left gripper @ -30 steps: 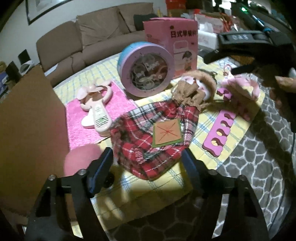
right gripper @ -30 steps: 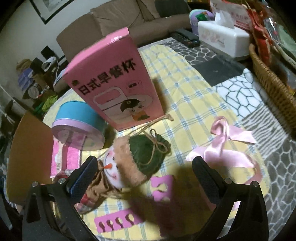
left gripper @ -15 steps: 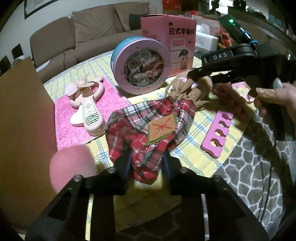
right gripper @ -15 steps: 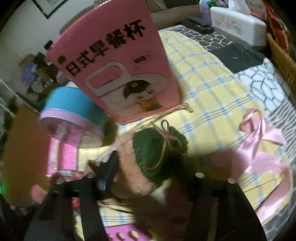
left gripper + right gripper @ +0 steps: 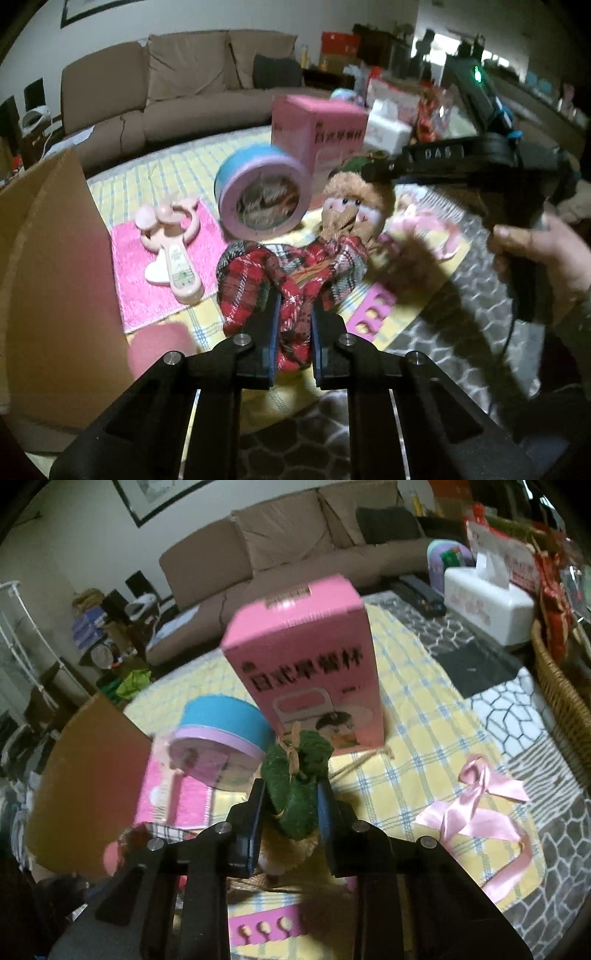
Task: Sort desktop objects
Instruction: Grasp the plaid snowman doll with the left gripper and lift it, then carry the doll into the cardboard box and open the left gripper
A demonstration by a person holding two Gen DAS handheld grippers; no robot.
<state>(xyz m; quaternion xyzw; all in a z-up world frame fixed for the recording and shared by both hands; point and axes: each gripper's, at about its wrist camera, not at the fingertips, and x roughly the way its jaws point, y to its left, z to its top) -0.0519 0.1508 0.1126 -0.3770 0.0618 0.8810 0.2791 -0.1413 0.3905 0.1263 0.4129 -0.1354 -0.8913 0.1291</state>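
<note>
Gripping one doll (image 5: 295, 266) at both ends.
Left tongs (image 5: 293, 332) clamp its plaid skirt; right tongs (image 5: 291, 808) clamp its green hat.

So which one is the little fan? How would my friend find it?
Start at the yellow checked cloth on the table, then find the fuzzy pink mat on its left side. The handheld fan lies flat on that mat, left of the round blue tin. It is pale pink plastic with bear ears and a long handle.
</note>
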